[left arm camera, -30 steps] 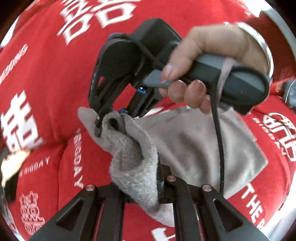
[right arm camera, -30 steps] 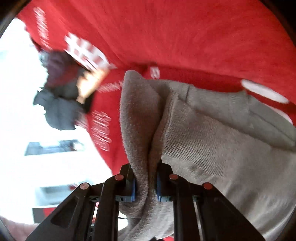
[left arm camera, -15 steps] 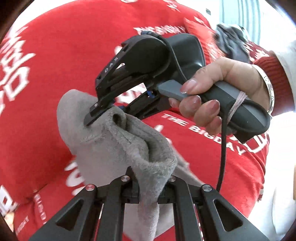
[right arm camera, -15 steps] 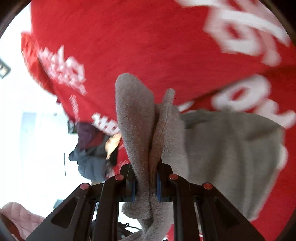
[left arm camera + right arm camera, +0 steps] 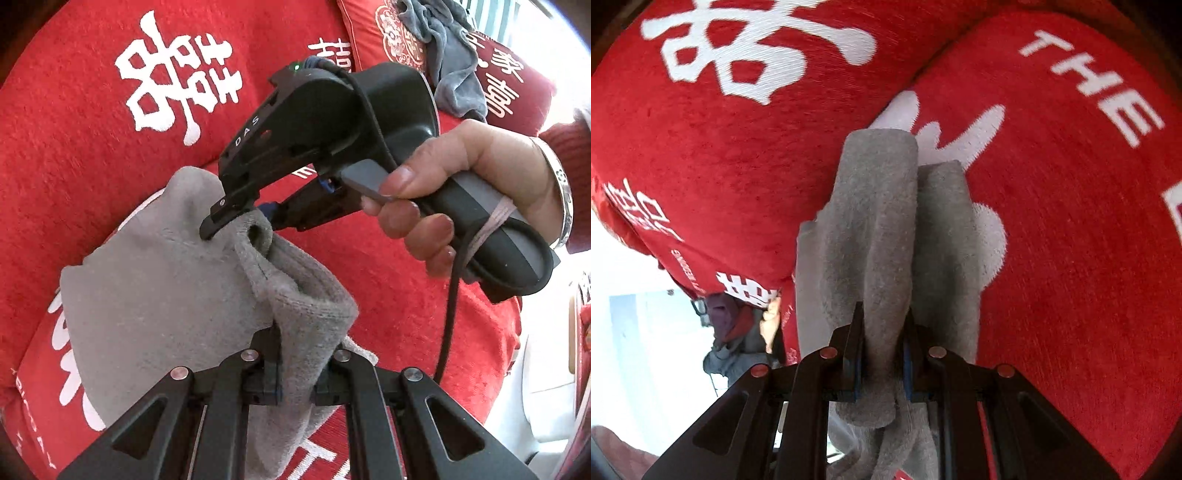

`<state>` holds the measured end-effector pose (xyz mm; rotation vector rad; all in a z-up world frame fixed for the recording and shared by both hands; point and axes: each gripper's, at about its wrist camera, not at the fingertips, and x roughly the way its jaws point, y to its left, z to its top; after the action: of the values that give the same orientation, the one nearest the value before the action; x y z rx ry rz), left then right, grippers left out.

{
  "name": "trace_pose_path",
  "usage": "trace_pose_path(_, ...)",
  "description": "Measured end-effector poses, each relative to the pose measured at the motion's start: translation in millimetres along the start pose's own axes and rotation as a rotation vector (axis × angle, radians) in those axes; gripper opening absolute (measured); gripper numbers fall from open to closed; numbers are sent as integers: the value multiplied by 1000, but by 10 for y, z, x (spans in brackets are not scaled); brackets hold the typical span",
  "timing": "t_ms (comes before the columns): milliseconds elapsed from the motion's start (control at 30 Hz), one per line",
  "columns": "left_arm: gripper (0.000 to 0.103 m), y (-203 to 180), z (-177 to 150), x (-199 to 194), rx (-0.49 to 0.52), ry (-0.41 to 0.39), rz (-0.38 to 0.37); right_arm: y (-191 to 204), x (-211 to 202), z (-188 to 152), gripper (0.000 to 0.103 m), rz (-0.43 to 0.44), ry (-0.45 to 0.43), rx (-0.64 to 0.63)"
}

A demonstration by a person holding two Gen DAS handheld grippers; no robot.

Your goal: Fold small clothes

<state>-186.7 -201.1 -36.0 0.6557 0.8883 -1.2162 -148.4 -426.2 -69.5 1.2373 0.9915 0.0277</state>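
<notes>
Swung round over the last second toward the big white character on the red cushion, with the grey cloth now drawn flatter across it, likely a fold being carried over. Nearest, left gripper clenched on a bunched cloth edge; farther, right gripper, in a hand, pinching the same edge toward that character.

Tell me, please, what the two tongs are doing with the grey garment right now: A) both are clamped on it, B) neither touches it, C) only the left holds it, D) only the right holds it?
A: the left tongs pinch a bunched fold of the grey garment, and the right tongs grip its edge further along, above the red cover.
</notes>
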Motion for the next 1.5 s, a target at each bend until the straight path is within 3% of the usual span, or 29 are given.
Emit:
trace_pose_path(167, 11, 29, -86, 14, -48, 13, 2, -42, -2, 5, 20, -93, -9, 1)
trace_pose_path(233, 33, 40, -138, 1, -68, 28, 16, -10, -42, -25, 21, -143, -28, -8)
trace_pose_path(267, 57, 60, -159, -29, -79, 28, 30, -12, -115, -28, 25, -163, -38, -14)
trace_pose_path(300, 73, 78, -182, -81, -88, 19, 51, -6, -136, -70, 27, -184, -43, -17)
trace_pose_path(333, 74, 97, -205, -151, -95, 9, 74, 10, -160, -96, 31, -208, -49, -18)
trace_pose_path(400, 74, 143, -257, -279, -103, 10, 67, 73, -209, -152, 38, -257, -63, -13)
trace_pose_path(433, 74, 176, -288, -351, -110, 16, 66, 74, -246, -176, 54, -299, -69, -12)
trace_pose_path(467, 74, 218, -323, -426, -120, 18, 75, 84, -317, -219, 60, -333, -78, -13)
trace_pose_path(633, 74, 611, -483, -728, -222, 23, 104, 163, -695, -518, 60, -233, -116, 1)
trace_pose_path(733, 74, 1036, -567, -700, -376, 59, 105, 314, -633, -748, 60, -199, -70, -40)
trace_pose_path(833, 74, 1487, -655, -500, -543, 122, 72, 387, -461, -912, 60, -219, -18, -78)
trace_pose_path(900, 74, 1673, -738, -334, -626, 176, 15, 316, -328, -994, 55, -242, 22, -73)
trace_pose_path(967, 74, 1793, -838, -106, -703, 254, -102, 268, -205, -1033, 16, -267, 60, -64)
trace_pose_path(1000, 73, 1830, -905, -14, -742, 279, -148, 257, -172, -1039, 8, -273, 69, -62)
trace_pose_path(1033, 69, 1837, -949, 14, -757, 279, -176, 279, -150, -1053, 7, -254, 73, -59)
trace_pose_path(1067, 53, 1830, -982, 23, -759, 273, -206, 311, -161, -1065, 7, -220, 69, -62)
trace_pose_path(1133, 49, 1784, -981, -32, -717, 263, -211, 431, -217, -1121, 7, -166, 55, -80)
trace_pose_path(1200, 45, 1700, -988, -84, -626, 265, -181, 432, -257, -1197, 7, -179, 48, -74)
trace_pose_path(1333, 45, 1622, -1069, -69, -539, 283, -143, 56, -193, -1277, 7, -279, 61, -20)
trace_pose_path(1433, 45, 1570, -1080, -88, -510, 273, -120, -126, -202, -1307, 4, -241, 42, -6)
trace_pose_path(1500, 48, 1527, -1076, -132, -503, 260, -91, -109, -239, -1324, 8, -236, 34, 4)
